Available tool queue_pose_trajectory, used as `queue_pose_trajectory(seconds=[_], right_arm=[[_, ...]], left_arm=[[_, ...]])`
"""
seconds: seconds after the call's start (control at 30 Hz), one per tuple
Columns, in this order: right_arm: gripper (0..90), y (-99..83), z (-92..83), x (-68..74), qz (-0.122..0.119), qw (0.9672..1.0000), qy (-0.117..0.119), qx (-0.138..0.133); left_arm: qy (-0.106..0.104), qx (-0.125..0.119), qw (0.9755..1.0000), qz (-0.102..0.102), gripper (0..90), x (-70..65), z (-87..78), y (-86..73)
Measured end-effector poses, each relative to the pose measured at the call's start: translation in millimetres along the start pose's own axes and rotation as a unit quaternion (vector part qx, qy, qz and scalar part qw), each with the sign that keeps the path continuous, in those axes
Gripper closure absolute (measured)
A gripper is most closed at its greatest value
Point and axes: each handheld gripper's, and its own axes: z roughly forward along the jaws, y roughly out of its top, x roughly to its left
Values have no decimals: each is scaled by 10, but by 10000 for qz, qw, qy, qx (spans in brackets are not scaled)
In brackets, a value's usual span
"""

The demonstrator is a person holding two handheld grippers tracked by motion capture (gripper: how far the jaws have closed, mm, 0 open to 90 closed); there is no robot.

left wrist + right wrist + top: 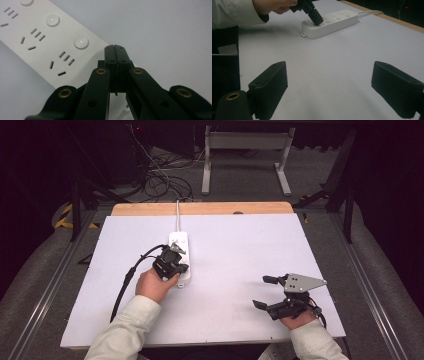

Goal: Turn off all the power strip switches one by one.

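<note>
The black two-jaw left gripper (115,48) had its jaws pressed together on nothing, tips down over the near end of the long white plastic power strip (180,257), close to a round white button (81,42). The black right gripper (263,291), jaws wide apart, hovered well apart over the white tabletop (240,255).

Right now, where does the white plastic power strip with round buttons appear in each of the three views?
High view: the white plastic power strip lies at table centre-left, partly under the left gripper.
Left gripper view: it runs diagonally from upper left, under the shut jaws.
Right gripper view: it lies at top centre.
Shared landmark: its round buttons.
</note>
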Motion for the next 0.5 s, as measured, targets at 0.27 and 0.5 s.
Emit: queue_pose_trajectory(seconds=[0.27, 0.5], right_arm=[[138, -1, 3, 0, -6, 10000, -3, 8], [138, -2, 3, 1, -11, 10000, -6, 15]], left_arm=[[-56, 4, 9999, -96, 900, 10, 6, -1], [101, 38, 9999, 5, 900, -15, -5, -4]])
